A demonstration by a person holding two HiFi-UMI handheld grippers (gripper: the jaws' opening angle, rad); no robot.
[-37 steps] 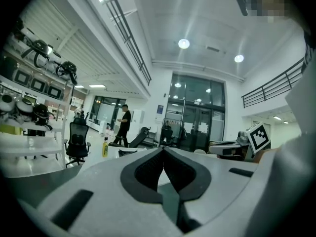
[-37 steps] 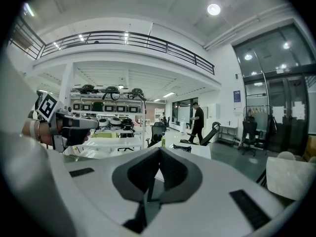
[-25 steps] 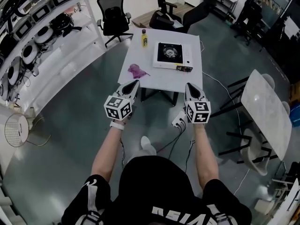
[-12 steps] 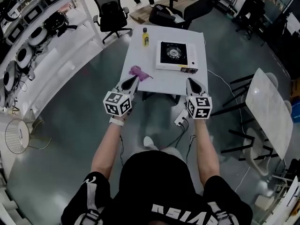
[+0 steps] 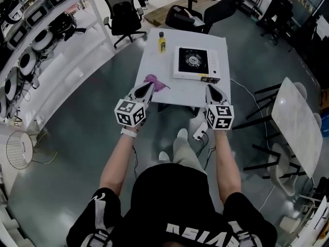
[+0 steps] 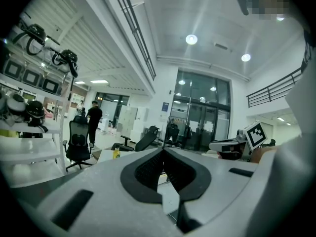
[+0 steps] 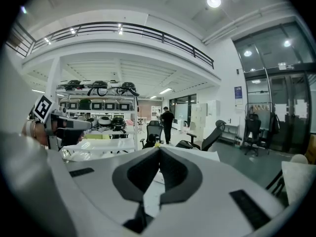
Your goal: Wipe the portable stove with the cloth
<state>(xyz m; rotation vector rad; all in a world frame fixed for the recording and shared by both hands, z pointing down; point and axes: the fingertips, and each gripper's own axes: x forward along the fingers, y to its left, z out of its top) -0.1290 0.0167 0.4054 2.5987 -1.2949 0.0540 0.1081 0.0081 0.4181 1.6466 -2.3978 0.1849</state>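
Approach stage: left tongs [image 5: 147, 88] and right tongs [image 5: 210, 89] closed, empty, at near tabletop [image 5: 180, 89] edge. Purple cloth [image 5: 156, 81] just beyond left tongs; portable stove [image 5: 196, 62] farther back, right. Next, likely: open left tongs, grip cloth.

Layout, seen from above. The desk [image 5: 180, 90] stands ahead of me. On it, the portable stove [image 5: 196, 63] lies right of centre, the cloth [image 5: 157, 81] at front left and a bottle [image 5: 161, 42] at back left. My left gripper [image 5: 148, 86] hangs before the cloth, my right gripper [image 5: 209, 88] before the stove. Office chairs [image 5: 122, 12] stand behind the desk, and shelves [image 5: 46, 40] run along the left.
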